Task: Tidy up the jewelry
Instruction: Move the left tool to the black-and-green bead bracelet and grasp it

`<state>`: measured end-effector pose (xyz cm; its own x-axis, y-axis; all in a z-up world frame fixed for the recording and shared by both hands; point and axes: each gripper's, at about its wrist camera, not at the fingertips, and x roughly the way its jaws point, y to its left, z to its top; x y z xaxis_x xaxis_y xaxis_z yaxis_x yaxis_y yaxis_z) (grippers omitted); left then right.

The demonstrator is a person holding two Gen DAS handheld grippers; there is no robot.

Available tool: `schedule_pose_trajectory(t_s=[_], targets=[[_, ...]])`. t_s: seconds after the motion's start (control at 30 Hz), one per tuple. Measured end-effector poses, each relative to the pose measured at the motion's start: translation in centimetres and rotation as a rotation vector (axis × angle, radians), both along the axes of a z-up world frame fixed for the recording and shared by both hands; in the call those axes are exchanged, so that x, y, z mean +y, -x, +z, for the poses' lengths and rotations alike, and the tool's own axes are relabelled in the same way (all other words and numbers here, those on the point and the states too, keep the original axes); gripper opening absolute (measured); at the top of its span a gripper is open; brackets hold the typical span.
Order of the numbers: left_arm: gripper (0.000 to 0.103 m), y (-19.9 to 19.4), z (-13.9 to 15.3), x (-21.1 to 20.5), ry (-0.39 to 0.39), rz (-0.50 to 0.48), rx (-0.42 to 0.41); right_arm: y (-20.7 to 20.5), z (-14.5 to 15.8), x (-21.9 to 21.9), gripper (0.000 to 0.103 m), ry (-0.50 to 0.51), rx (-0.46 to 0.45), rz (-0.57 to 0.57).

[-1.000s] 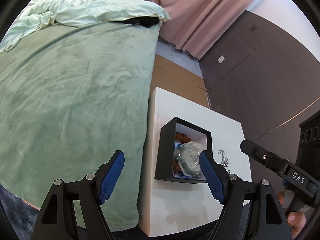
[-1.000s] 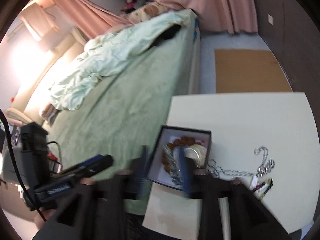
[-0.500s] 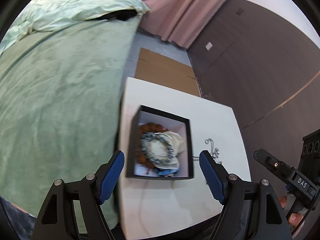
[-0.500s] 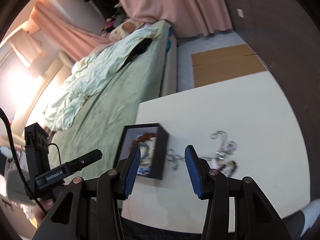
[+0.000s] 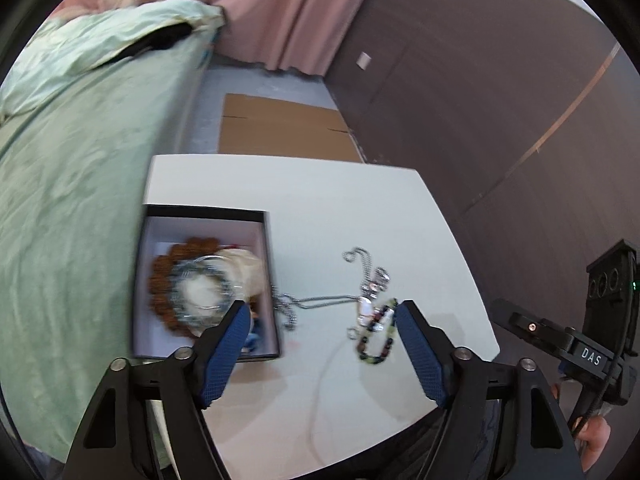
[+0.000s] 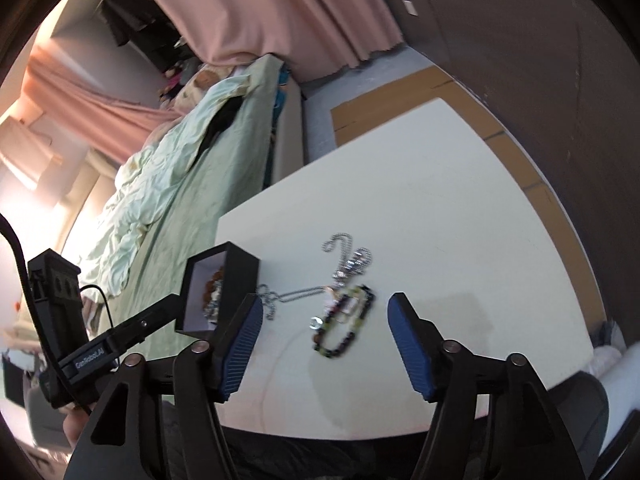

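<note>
A black jewelry box (image 5: 206, 216) with a white lining sits at the left of the white table (image 5: 320, 200). It holds a brown bead bracelet (image 5: 158, 268) and a grey bead bracelet (image 5: 200, 276). A silver chain necklace (image 5: 320, 300) and a dark bead bracelet (image 5: 378, 344) lie on the table to its right. My left gripper (image 5: 322, 348) is open and empty above the table's near edge. My right gripper (image 6: 326, 336) is open and empty, with the dark bead bracelet (image 6: 344, 326) between its fingers in view. The box (image 6: 236, 268) and chain (image 6: 344, 264) show there too.
A bed with a green blanket (image 5: 68, 180) runs along the table's left side. A brown cardboard sheet (image 5: 280, 128) lies on the floor beyond the table. A dark wall (image 5: 500, 100) stands to the right, pink curtains (image 5: 280, 12) at the back.
Both grippers have swung right, from over the box toward the loose jewelry. The right gripper's fingers have spread wider apart. The jewelry has not moved.
</note>
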<state>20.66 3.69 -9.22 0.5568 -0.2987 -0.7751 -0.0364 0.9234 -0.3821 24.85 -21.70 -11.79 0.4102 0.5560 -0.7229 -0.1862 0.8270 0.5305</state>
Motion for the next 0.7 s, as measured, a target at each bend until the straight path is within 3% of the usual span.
schedule_pose_trajectory(t_s=[0.4, 0.7], targets=[[0.034, -2.8, -3.1, -7.0, -0.102, -0.184, 0.079, 0.8, -3.2, -4.6, 0.067, -0.015, 0.061, -0.086], [0.033, -4.7, -5.8, -9.6, -0.233, -0.253, 0.118, 0.8, -4.4, -6.1, 0.067, -0.033, 0.081, -0.102]])
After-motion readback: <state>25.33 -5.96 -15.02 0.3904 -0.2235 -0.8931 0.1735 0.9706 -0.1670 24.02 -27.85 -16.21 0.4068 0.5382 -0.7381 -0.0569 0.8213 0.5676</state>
